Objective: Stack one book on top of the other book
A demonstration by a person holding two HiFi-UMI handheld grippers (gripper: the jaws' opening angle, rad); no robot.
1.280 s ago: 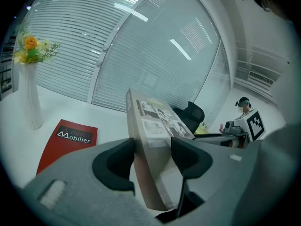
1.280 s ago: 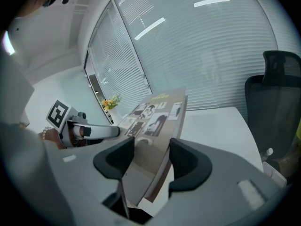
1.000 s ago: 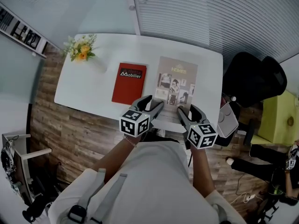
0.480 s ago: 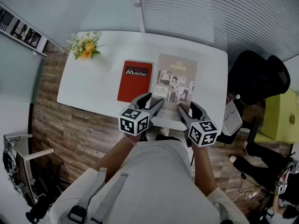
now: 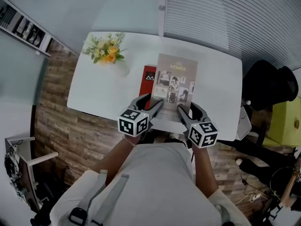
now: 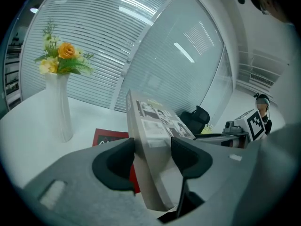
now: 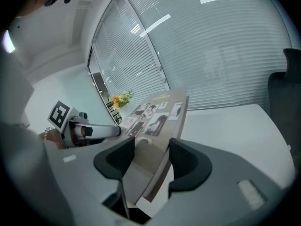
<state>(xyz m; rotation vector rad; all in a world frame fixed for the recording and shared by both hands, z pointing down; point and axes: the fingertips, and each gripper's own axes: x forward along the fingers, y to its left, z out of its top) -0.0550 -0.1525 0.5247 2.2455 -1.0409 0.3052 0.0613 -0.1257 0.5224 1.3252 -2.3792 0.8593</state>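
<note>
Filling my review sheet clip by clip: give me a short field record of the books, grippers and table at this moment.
left gripper: shut on tan book
right gripper: shut on tan book
tan book: held at near edge, raised off white table
red book: flat on white table, right part hidden under tan book
stacking: not yet done
other: flower vase

Flower vase [image 5: 107, 51] on white desk [image 5: 94, 95], far-left corner. Black chair [image 5: 273, 86] at right. Blinds [image 5: 225, 13] behind. Wood floor [image 5: 54, 126].
</note>
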